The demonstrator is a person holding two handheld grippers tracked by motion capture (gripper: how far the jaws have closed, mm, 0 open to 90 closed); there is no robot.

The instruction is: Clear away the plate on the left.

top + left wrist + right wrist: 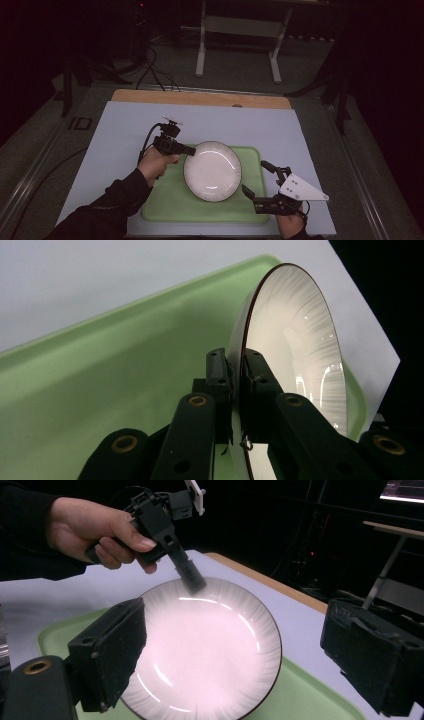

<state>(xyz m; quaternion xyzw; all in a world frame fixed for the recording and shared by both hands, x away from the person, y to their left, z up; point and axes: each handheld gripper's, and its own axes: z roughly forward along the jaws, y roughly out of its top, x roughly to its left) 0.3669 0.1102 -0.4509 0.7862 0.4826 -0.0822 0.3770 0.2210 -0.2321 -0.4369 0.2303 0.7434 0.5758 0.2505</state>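
Observation:
A white ribbed plate lies over a light green tray at the table's front middle. My left gripper is shut on the plate's left rim; in the left gripper view its jaws pinch the dark-edged rim of the plate, with the tray behind. My right gripper stands open just off the plate's right edge, touching nothing. In the right gripper view the wide-apart pads frame the plate, and the left gripper shows clamped on the far rim.
The tray sits on a pale blue mat covering the table, with a wooden strip along the back edge. Behind the table stand a white frame and cables on the floor. Bare mat lies left of and behind the tray.

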